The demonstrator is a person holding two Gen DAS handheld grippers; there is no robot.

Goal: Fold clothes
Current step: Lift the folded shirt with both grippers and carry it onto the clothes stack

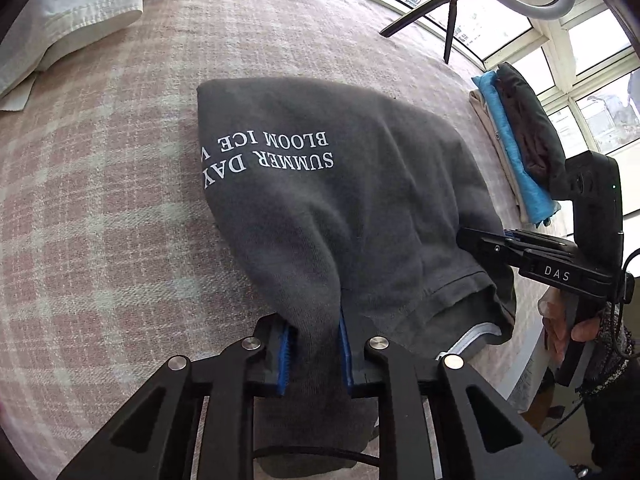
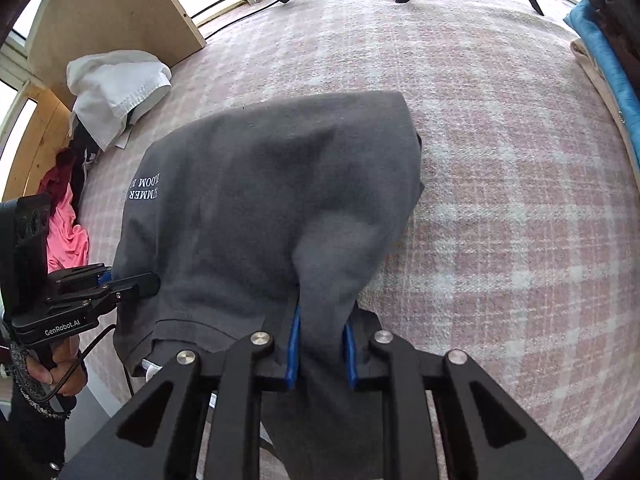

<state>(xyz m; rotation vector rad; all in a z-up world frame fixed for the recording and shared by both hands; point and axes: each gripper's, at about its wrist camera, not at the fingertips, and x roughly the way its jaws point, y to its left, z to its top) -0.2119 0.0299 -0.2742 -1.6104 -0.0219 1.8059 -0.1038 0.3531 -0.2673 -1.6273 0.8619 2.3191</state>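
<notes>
A pink and white checked cloth [image 1: 100, 208] covered the table beside the windows. The grey T-shirt [image 1: 320, 200] with white letters lay in the middle of it, its near edge lifted. The left gripper [image 1: 314, 354] was closed on a bunch of this edge, and the right gripper [image 2: 322, 354] pinched another bunch. Folded clothes [image 1: 520, 148] were stacked at the table's right edge, and a white garment [image 2: 116, 88] lay at its far left corner.

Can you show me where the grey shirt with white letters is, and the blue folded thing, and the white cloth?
Grey T-shirt with white lettering [image 1: 320, 200], left wrist view, on its flat middle.
Bright blue folded cloth in the stack [image 1: 516, 152], left wrist view, on its folded edge.
Crumpled white cloth [image 2: 116, 88], right wrist view, on its top fold.
</notes>
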